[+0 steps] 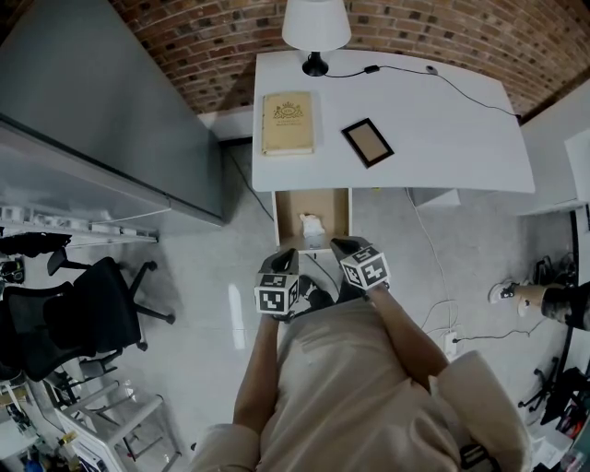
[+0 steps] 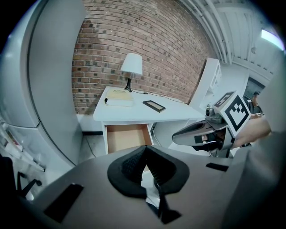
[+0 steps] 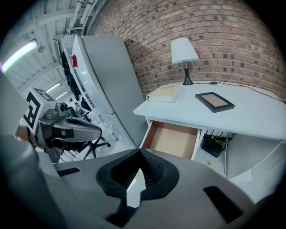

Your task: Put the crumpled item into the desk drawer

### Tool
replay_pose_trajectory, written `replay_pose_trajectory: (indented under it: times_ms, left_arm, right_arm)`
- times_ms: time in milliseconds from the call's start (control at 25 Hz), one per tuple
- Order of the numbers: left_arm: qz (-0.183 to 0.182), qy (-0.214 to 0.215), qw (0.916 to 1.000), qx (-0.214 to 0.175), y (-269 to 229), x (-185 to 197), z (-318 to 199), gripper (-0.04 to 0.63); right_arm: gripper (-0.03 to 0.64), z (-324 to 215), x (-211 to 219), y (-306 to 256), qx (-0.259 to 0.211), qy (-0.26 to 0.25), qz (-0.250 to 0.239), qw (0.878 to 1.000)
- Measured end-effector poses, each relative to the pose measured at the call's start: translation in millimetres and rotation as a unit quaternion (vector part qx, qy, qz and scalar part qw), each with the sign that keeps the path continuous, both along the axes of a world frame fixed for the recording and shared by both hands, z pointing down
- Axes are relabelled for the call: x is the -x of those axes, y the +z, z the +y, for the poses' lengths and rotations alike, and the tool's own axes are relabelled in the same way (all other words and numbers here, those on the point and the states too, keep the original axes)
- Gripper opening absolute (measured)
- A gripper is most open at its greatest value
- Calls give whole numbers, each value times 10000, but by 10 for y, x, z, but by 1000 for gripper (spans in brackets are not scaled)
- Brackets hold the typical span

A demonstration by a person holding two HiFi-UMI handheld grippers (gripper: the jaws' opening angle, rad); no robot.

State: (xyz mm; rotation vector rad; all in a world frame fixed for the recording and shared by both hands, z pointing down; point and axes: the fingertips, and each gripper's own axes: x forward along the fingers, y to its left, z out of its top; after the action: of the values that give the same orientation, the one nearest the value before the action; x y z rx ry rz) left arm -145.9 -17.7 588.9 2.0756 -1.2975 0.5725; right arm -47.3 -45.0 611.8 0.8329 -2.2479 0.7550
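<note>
A person is standing in front of a white desk (image 1: 442, 138) set against a red brick wall (image 1: 184, 18), holding both grippers low over the pale grey floor (image 1: 207, 277) just short of the open desk drawer (image 1: 327, 205). The crumpled item (image 1: 312, 226), a white wad, is lying inside the wood-lined drawer, toward its near left part. The left gripper (image 1: 281, 261) is hanging clenched and empty, its dark ribbed jaws meeting at the tips in the left gripper view. The right gripper (image 1: 348, 249) is likewise pressed closed on nothing, just beside the left one and pointing at the drawer front. On the desk top, a white-shaded lamp (image 1: 315, 28) is standing at the far edge, with a cream book (image 1: 288, 122) lying at the left and a dark picture frame (image 1: 367, 142) lying flat and askew near the middle. A thin cable (image 1: 461, 92) is trailing from the lamp base across the far right of the surface. A tall grey cabinet (image 1: 101, 101) is filling the room to the left of the desk, and a black office chair (image 1: 83, 313) is sitting on the floor at near left.
</note>
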Motion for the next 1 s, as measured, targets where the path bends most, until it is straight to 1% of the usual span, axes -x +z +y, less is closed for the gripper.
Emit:
replay_pose_trajectory:
  times_ms: [280, 760, 1000]
  left_arm:
    - [13, -2, 10000, 46, 12, -4, -15, 16]
    - [35, 92, 9999, 135, 41, -81, 40, 15]
    - [-6, 108, 9998, 158, 61, -97, 60, 15]
  right_arm:
    - [26, -52, -49, -13, -34, 65, 44, 10000]
    - [26, 25, -14, -8, 42, -167, 0, 9999]
    - [26, 25, -51, 3, 43, -156, 22, 9999]
